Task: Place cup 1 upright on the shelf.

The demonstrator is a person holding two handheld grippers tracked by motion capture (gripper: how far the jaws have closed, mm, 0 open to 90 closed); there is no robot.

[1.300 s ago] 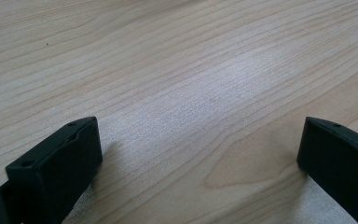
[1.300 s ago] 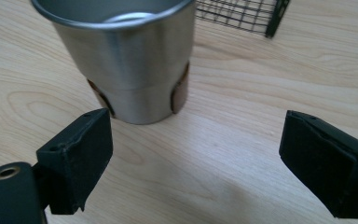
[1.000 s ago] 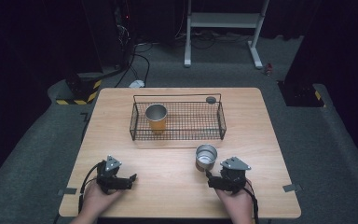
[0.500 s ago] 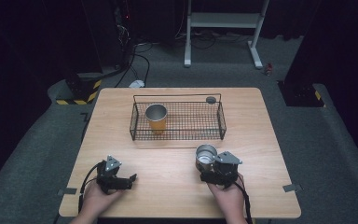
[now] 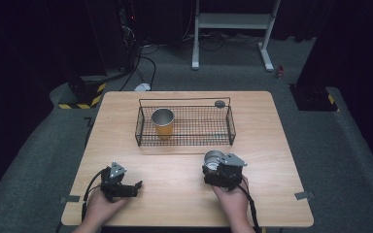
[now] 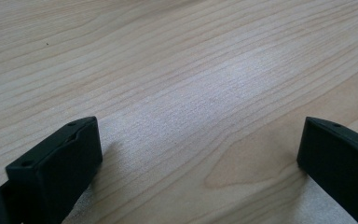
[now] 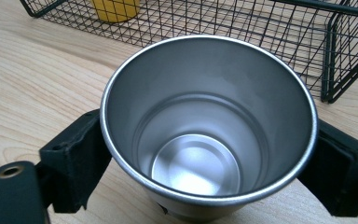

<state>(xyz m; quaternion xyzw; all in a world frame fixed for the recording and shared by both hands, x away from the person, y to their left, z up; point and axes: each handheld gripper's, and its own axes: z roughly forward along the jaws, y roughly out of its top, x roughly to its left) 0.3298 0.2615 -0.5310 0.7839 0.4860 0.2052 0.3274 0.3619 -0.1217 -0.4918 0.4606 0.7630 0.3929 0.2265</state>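
Observation:
A shiny steel cup [image 5: 212, 158] stands upright on the wooden table [image 5: 272, 136], just in front of the wire basket [image 5: 184, 100]. My right gripper [image 5: 213, 166] is open, one jaw on each side of the cup; in the right gripper view the cup [image 7: 205, 140] sits between the jaws of the right gripper [image 7: 205, 168], close to both. A yellow cup with a steel rim [image 5: 163, 122] stands inside the basket at its left end. My left gripper [image 5: 137, 187] rests open at the table's front left, with bare wood between the jaws of the left gripper [image 6: 200, 154].
A small dark round object [image 5: 219, 103] sits at the basket's back right corner. The basket's near wall [image 7: 261, 28] is just beyond the steel cup. A white stand [image 5: 233, 29] and cables [image 5: 143, 63] are on the floor behind the table.
My right gripper has moved forward and left to the steel cup, so its jaws now flank it. The left gripper and both cups have stayed put.

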